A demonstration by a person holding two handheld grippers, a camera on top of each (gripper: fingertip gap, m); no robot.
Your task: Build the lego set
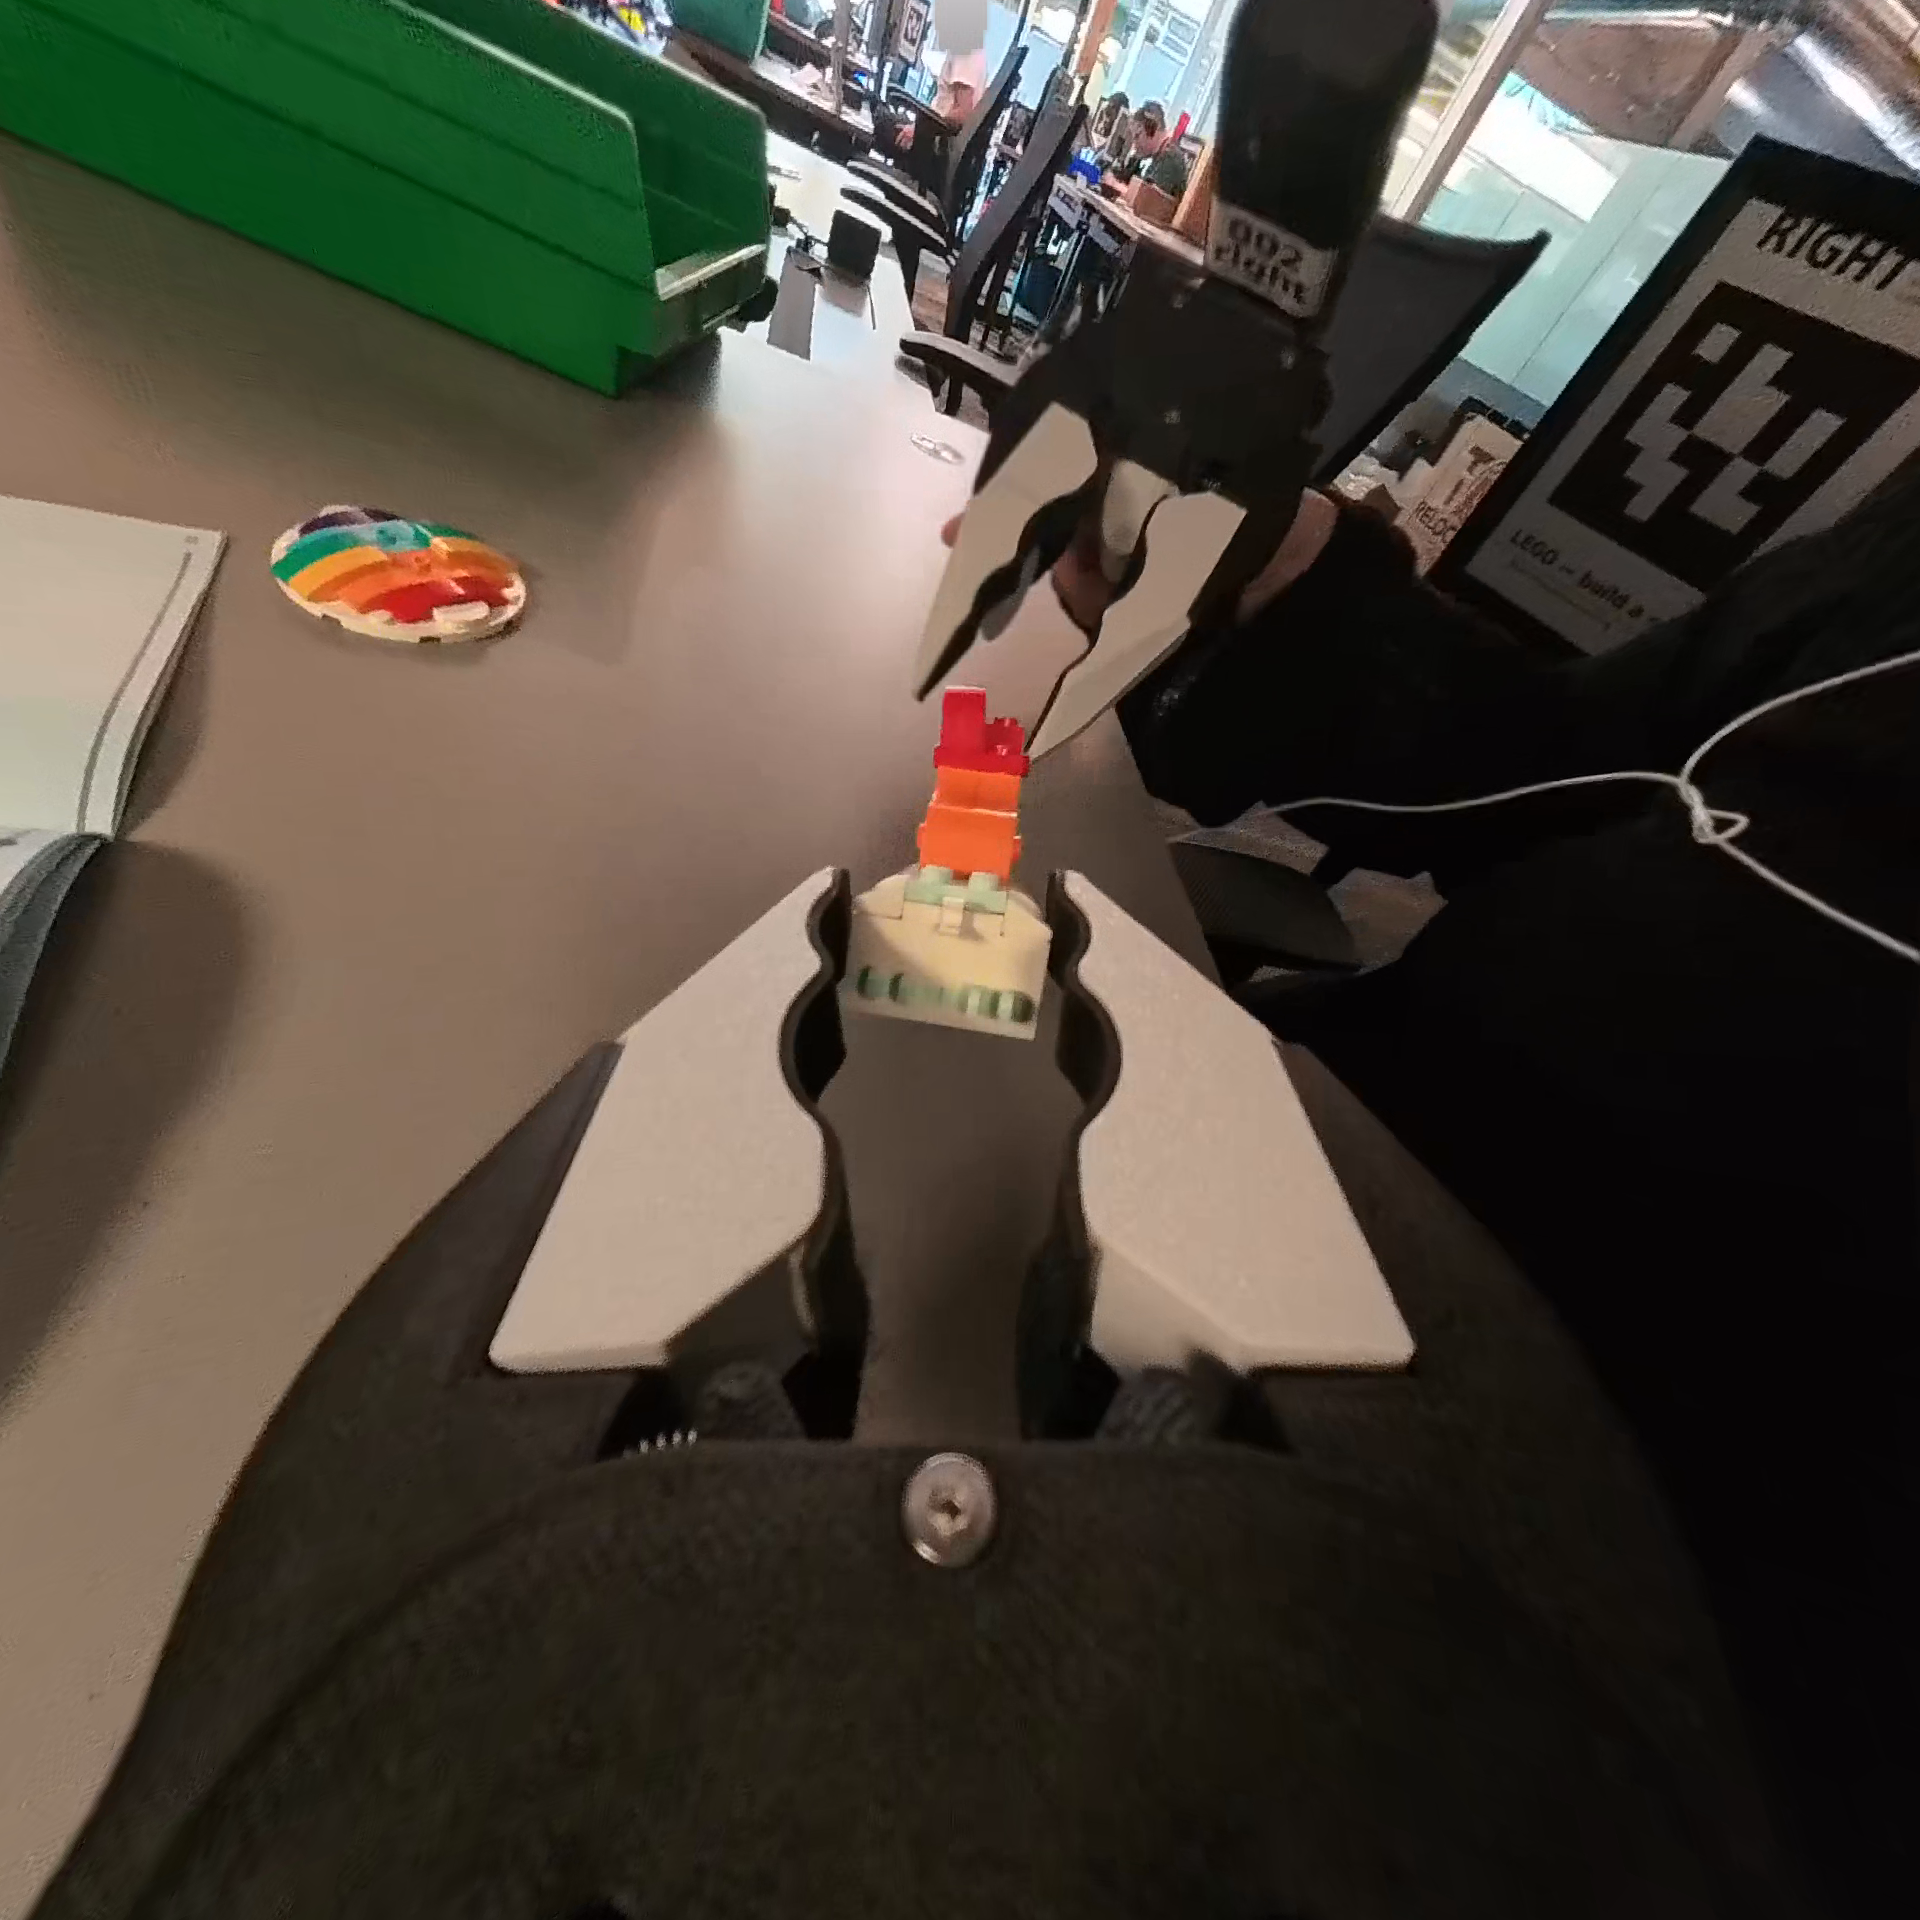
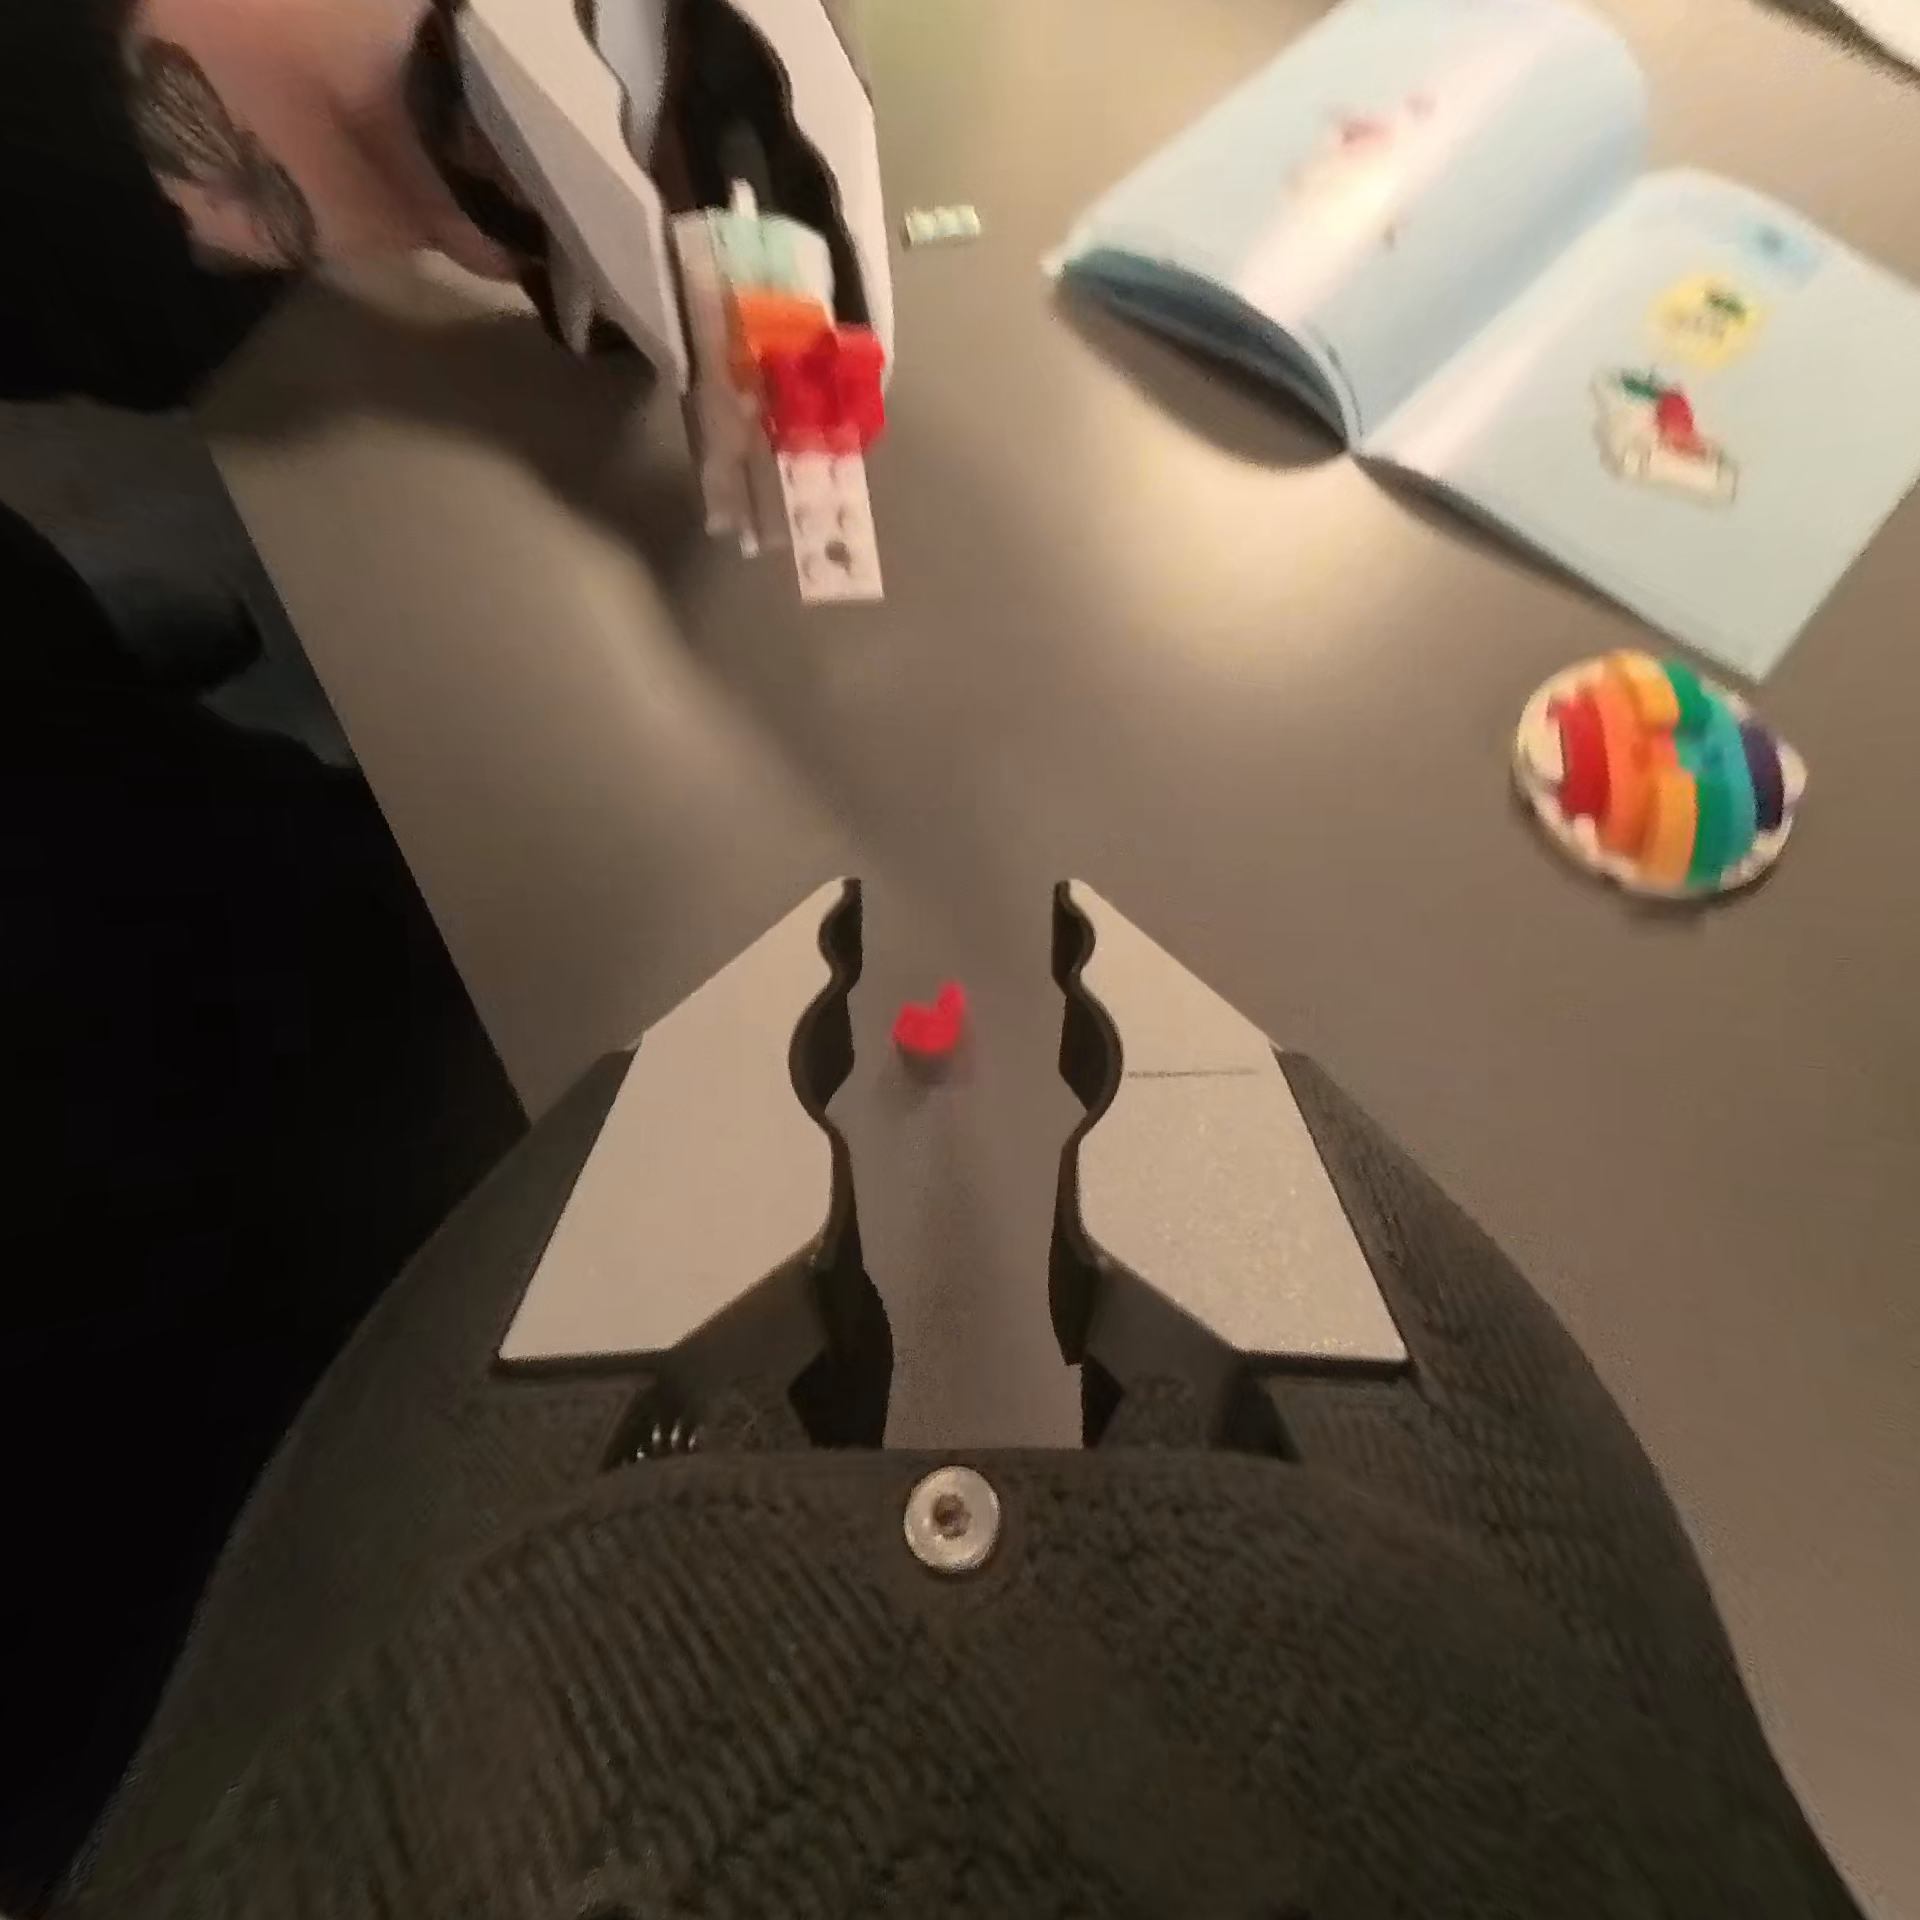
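Note:
My left gripper (image 1: 948,902) is shut on a small lego build (image 1: 951,914): a white block with pale green trim, orange bricks and a red top. It holds the build above the table. The build also shows in the right wrist view (image 2: 800,395), held at the upper left. My right gripper (image 2: 956,904) is open and empty. In the left wrist view it (image 1: 982,717) hangs just above the build's red top. A loose red lego piece (image 2: 932,1023) lies on the table between and below the right gripper's fingers. A round rainbow lego disc (image 1: 400,577) (image 2: 1657,774) lies on the table.
An open instruction booklet (image 2: 1455,301) lies at the far right of the right view, its edge (image 1: 94,644) at the left of the left view. Green bins (image 1: 416,156) stand at the back. A small pale green piece (image 2: 940,223) lies on the table. A marker board (image 1: 1714,416) stands at right. Across from one pair of fingers to the other is roughly 11 cm. It is some 15 cm from my right tips to the round rainbow lego disc (image 2: 1657,774). Seen from the left wrist view (image 1: 433,556) as well.

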